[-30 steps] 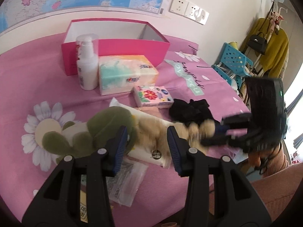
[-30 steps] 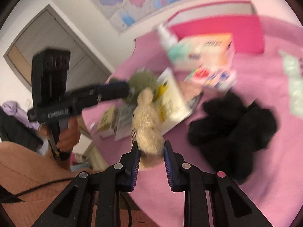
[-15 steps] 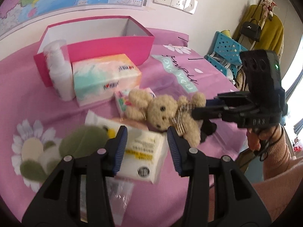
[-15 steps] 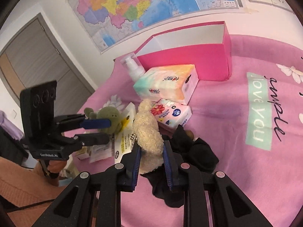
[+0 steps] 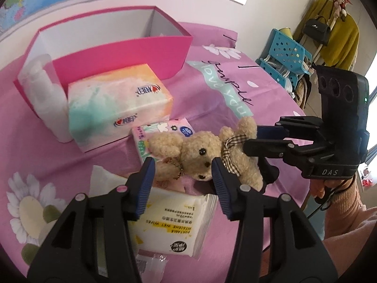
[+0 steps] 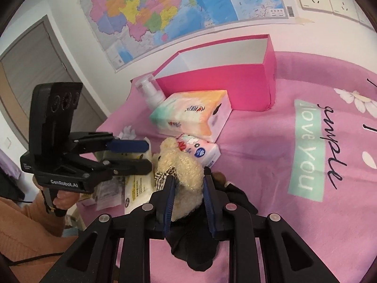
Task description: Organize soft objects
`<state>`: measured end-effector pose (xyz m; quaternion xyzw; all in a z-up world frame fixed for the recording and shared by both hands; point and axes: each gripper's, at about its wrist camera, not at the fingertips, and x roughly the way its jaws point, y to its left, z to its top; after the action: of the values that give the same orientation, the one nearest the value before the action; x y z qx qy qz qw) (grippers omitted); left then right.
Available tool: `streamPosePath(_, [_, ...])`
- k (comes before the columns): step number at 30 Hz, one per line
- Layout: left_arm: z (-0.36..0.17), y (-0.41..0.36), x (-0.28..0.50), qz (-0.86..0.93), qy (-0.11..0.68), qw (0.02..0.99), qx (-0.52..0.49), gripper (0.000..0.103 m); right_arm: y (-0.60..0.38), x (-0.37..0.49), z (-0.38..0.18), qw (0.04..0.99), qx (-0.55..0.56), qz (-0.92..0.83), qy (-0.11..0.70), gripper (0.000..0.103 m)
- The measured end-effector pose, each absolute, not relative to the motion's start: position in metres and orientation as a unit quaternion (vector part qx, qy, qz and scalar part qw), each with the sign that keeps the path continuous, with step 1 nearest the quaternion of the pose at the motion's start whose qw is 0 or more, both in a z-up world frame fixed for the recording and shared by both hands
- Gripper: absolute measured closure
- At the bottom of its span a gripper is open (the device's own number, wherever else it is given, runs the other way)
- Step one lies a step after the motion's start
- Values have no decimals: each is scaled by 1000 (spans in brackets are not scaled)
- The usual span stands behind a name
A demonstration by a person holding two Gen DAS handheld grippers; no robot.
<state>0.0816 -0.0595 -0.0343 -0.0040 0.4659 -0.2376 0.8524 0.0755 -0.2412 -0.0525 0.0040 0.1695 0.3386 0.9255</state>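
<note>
A beige teddy bear (image 5: 207,155) with a checked bow hangs in the air, held by its lower body in my right gripper (image 5: 253,142). In the right wrist view the bear (image 6: 186,174) sits between the closed fingers of my right gripper (image 6: 188,188). My left gripper (image 5: 182,176) is open and empty, its fingers on either side of the bear's head without touching it; it also shows in the right wrist view (image 6: 141,155). An open pink box (image 5: 122,54), also in the right wrist view (image 6: 226,80), stands at the back.
A large tissue pack (image 5: 117,103), a white pump bottle (image 5: 44,99) and a small tissue packet (image 5: 165,132) lie before the box. A wet-wipes pack (image 5: 174,226) lies under my left gripper. Black cloth (image 6: 209,231) lies under the bear. The pink flowered tablecloth (image 6: 306,141) covers the table.
The right gripper has lifted the bear off the table and carried it toward the left gripper. The left gripper has moved away from the green plush, which is now out of view.
</note>
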Motion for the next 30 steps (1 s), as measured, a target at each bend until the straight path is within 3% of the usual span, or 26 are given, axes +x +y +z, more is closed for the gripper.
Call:
streamPosePath(3, [-37,-63,88,-239,478,845,-9,50,-243,79,-51,928,2,332,167,79])
streamPosePath(8, [-42,-70,94,-265,491,829,-24,39,-248,87,-47,930,8,329,162,79])
streamPosePath(30, [-16,-70,83,-258,443,858,-18,40,-241,98,-30,924,37,354,140,86])
